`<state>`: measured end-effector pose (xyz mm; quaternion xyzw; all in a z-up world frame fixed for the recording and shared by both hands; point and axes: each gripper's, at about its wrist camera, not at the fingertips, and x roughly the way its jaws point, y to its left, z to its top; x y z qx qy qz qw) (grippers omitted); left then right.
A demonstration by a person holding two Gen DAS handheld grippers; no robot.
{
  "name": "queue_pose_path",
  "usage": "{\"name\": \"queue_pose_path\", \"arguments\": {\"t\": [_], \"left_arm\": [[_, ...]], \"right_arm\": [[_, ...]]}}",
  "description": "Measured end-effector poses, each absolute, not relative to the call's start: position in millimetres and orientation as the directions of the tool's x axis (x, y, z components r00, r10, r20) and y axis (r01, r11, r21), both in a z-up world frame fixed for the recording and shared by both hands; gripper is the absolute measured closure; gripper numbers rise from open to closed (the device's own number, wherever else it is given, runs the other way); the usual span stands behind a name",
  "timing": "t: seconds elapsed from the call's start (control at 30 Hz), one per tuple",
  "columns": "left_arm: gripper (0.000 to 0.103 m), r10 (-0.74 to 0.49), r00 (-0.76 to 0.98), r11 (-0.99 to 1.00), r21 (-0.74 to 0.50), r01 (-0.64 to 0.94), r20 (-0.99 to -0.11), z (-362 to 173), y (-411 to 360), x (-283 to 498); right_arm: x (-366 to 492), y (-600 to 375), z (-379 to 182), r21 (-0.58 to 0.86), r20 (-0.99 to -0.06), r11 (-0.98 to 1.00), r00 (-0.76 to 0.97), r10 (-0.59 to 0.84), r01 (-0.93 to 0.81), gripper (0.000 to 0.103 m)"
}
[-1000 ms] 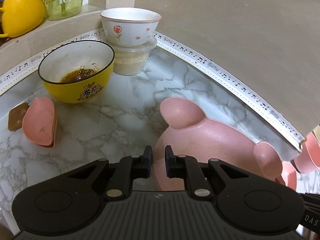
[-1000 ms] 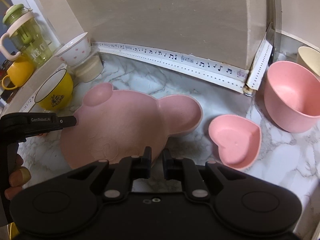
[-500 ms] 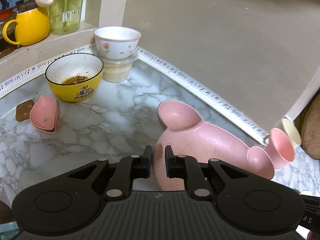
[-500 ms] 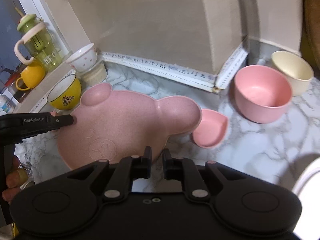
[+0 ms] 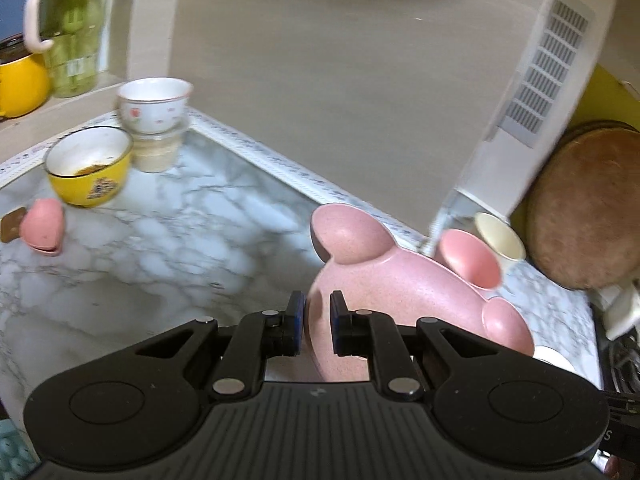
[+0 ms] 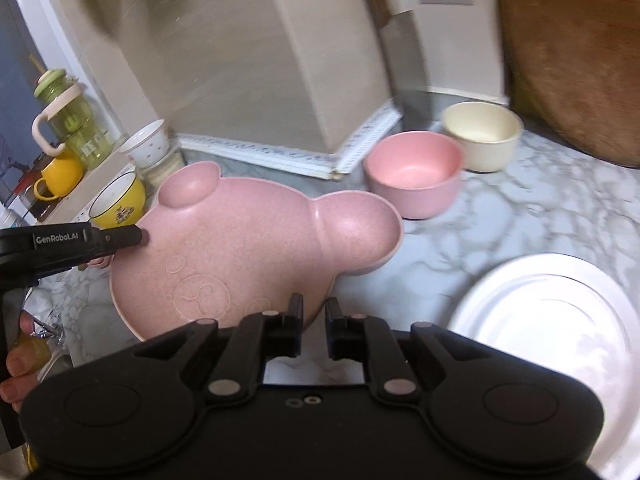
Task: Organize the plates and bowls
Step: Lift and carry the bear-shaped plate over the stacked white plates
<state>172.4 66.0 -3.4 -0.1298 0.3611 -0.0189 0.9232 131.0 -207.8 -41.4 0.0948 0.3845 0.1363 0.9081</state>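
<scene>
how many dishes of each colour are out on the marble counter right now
pink: 4 (bear-shaped plate, round pink bowl, two small pink dishes stacked)
yellow: 1 (yellow bowl)
cream: 1 (cream bowl)
white: 2 (white plate, floral bowl)
total: 8

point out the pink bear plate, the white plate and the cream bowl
pink bear plate [image 6: 240,248]: right wrist view, flat middle of the plate
white plate [image 6: 552,344]: right wrist view, inner surface
cream bowl [image 6: 482,134]: right wrist view, inside of the bowl

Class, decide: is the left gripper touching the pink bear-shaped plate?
Touching. In the right wrist view the left gripper pinches the rim of the pink bear-shaped plate; the left wrist view shows that rim between its jaws.
</scene>
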Motion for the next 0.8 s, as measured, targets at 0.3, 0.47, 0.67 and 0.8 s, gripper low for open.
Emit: {"name": "queue_pose_path", "arguments": {"t": [0.3, 0.47, 0.67, 0.8], "left_arm": [[0.090, -0.204, 0.726, 0.962, -0.273, 0.024, -0.657, -2, 6, 164], [0.090, -0.227, 0.714, 0.958, -0.285, 0.041, -0.662, -7, -25, 162], [0.090, -0.244, 0.696, 0.956, -0.288, 0.056, -0.675, -14, -61, 159], [0.090, -0.261, 0.686, 0.954, -0.292, 0.073, -0.680, -18, -82, 157]], "right_arm": [[108, -267, -41, 0.277, -0.673, 0.955, 0.688, 0.271, -0.106, 0.091], [100, -300, -44, 0.278, -0.676, 0.956, 0.689, 0.261, -0.088, 0.091], [92, -336, -46, 0.275, -0.684, 0.958, 0.685, 0.250, -0.075, 0.091], [86, -357, -48, 0.268, -0.690, 0.961, 0.683, 0.241, -0.069, 0.091]]}}
